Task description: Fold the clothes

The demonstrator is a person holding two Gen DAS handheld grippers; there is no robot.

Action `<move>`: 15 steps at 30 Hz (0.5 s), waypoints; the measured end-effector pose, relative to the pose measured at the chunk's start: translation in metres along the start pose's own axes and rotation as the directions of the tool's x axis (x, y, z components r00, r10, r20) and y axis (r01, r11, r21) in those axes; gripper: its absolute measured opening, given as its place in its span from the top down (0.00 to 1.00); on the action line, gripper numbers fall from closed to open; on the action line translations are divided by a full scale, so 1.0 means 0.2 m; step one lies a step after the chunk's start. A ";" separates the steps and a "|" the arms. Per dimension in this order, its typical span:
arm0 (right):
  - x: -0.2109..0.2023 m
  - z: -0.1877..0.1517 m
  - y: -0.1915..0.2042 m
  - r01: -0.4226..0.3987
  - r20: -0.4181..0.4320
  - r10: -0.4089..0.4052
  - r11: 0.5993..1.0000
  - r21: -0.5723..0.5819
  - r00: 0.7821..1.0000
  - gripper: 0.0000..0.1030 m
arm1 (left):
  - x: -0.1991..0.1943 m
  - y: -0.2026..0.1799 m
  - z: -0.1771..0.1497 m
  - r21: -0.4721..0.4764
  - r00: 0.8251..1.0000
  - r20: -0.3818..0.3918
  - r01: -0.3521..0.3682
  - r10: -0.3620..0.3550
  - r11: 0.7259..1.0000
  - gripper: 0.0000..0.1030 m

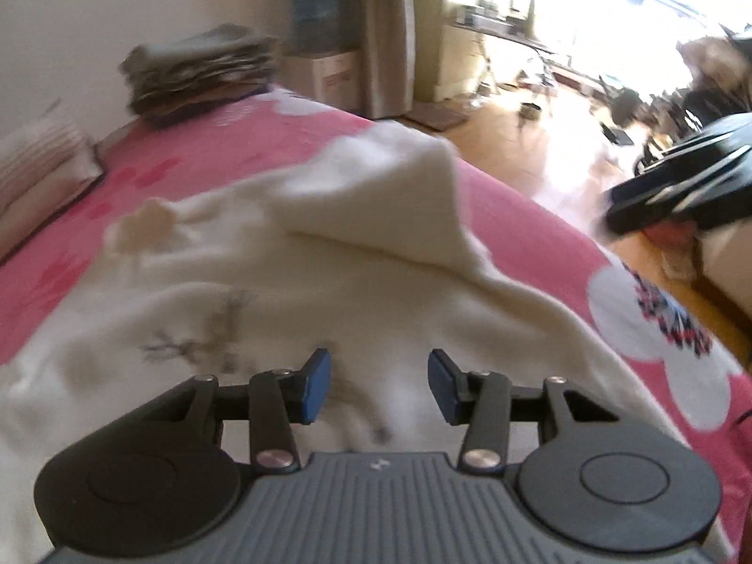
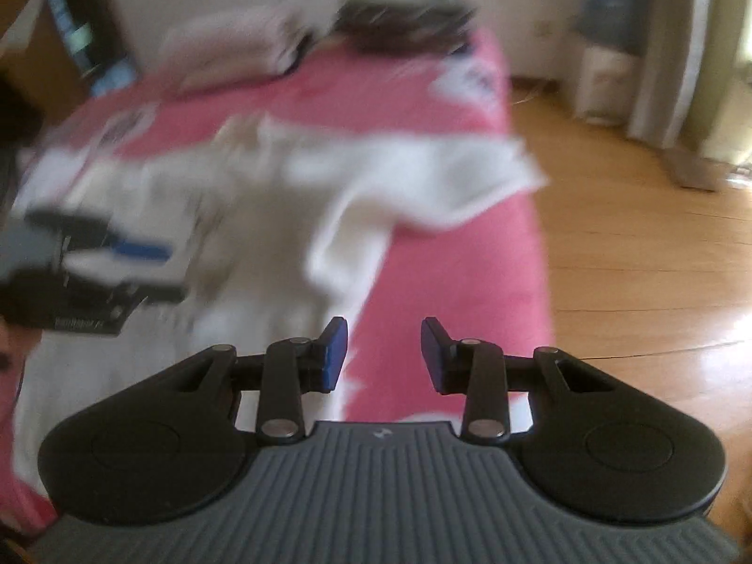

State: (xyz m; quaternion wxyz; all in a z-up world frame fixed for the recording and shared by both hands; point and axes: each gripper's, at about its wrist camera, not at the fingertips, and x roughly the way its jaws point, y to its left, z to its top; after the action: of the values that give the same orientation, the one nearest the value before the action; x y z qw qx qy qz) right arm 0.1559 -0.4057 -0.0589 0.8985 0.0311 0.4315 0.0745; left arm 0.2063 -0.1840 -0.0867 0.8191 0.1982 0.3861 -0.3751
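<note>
A white garment [image 1: 329, 244] with a dark printed pattern lies spread on the pink bedspread [image 1: 164, 150], one sleeve folded over its body. My left gripper [image 1: 379, 385] hangs over the garment's lower part, open, with nothing between its blue pads. My right gripper [image 2: 384, 352] stands open over the garment's [image 2: 282, 216] right edge and the pink bedspread [image 2: 446, 258], also holding nothing. Each gripper shows blurred in the other's view: the right gripper [image 1: 658, 197] at the far right, the left gripper [image 2: 136, 268] at the left over the cloth.
A stack of folded clothes [image 1: 202, 70] and a striped pillow [image 1: 42, 174] sit at the head of the bed by the wall. A water dispenser [image 1: 319, 23] and a curtain [image 1: 390, 33] stand beyond. Wooden floor [image 2: 634, 258] runs along the bed's right edge.
</note>
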 end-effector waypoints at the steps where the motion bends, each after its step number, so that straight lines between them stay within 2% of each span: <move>1: 0.06 -0.04 0.03 -0.005 0.011 0.006 1.000 -0.030 1.000 0.70 | 0.01 -0.05 -0.02 0.021 1.000 -0.007 0.000 0.000 1.000 0.55; 3: 0.18 -0.12 0.09 -0.015 0.031 0.018 0.996 -0.085 0.999 0.73 | 0.00 -0.14 -0.06 0.064 1.000 -0.027 -0.005 0.007 0.998 0.55; 6: 0.21 -0.08 0.07 -0.038 0.056 0.043 0.996 -0.082 0.997 0.75 | -0.02 -0.25 -0.08 0.119 0.999 -0.050 -0.001 0.007 0.993 0.55; 9: 0.22 -0.03 0.04 -0.053 0.096 0.062 0.994 -0.098 0.993 0.74 | -0.03 -0.32 -0.07 0.175 1.000 0.027 -0.016 0.011 0.984 0.55; 11: 0.24 0.04 0.01 -0.085 0.126 0.096 0.992 -0.091 0.987 0.69 | -0.02 -0.38 -0.06 0.189 0.996 0.085 -0.028 0.012 0.982 0.55; 12: 0.25 0.07 0.00 -0.112 0.138 0.121 0.991 -0.076 0.983 0.62 | 0.00 -0.39 -0.06 0.178 0.995 0.104 -0.030 0.012 0.984 0.55; 13: 0.27 0.09 -0.01 -0.138 0.150 0.146 0.988 -0.061 0.978 0.54 | 0.02 -0.41 -0.06 0.164 0.994 0.106 -0.022 0.005 0.986 0.55; 15: 0.34 0.14 0.00 -0.172 0.149 0.178 0.984 -0.053 0.973 0.46 | 0.07 -0.44 -0.05 0.141 0.995 0.097 0.002 -0.016 0.990 0.57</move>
State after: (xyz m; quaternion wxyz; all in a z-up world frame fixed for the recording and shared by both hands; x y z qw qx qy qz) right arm 0.2203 -0.3941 -0.0940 0.9194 0.0569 0.3552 0.1591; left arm 0.1402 -0.2408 -0.1078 0.8193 0.2352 0.3190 -0.4143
